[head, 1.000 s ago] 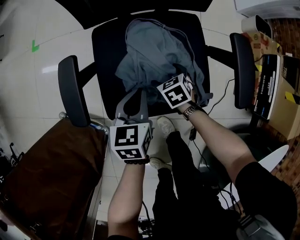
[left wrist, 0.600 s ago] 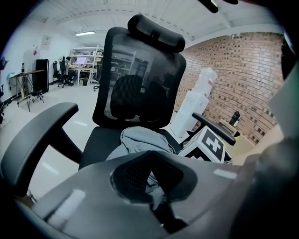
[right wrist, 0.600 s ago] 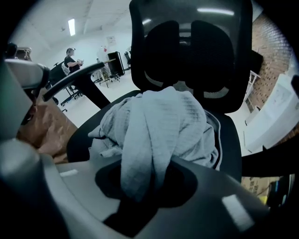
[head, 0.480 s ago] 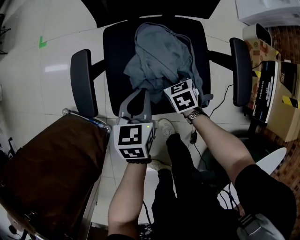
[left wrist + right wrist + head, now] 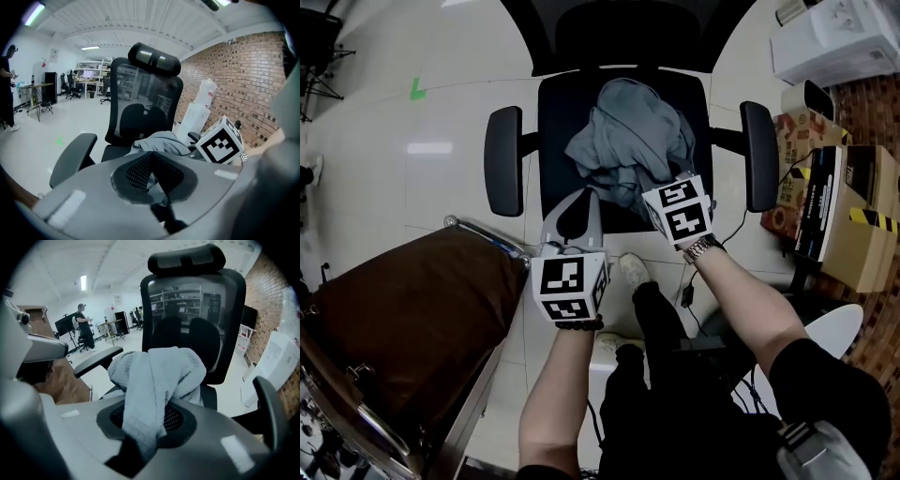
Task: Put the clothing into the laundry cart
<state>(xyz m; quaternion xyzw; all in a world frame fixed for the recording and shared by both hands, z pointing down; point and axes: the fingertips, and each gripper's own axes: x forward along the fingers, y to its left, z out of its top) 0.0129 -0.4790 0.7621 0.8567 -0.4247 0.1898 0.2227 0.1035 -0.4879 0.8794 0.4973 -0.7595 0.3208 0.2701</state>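
Holding a fold of the grey garment (image 5: 154,376) in the right hand-held gripper (image 5: 149,425), jaws narrowed almost together and pressed on the cloth, at the chair's front edge. Carrying nothing in the left hand-held gripper (image 5: 152,176), jaws closed tip to tip, poised just off that same front edge, to the left of the other.

Beside the chair's left armrest, on the person's side: cart (image 5: 403,314), brown-lined, with a metal rail along the edge nearest the chair.

Straight ahead: black chair (image 5: 558,112), mesh back, headrest, an armrest on each side.

Beyond the chair's right armrest: cardboard boxes (image 5: 853,225) on the floor.

On the chair's seat: the rest of the garment, bunched in a heap, one strand drawn up into the right jaws. Not in the cart.

Just in front of the chair, under its seat edge: pale shoe (image 5: 630,270).

Behind the right marker cube, away from the chair: wristwatch (image 5: 701,248).
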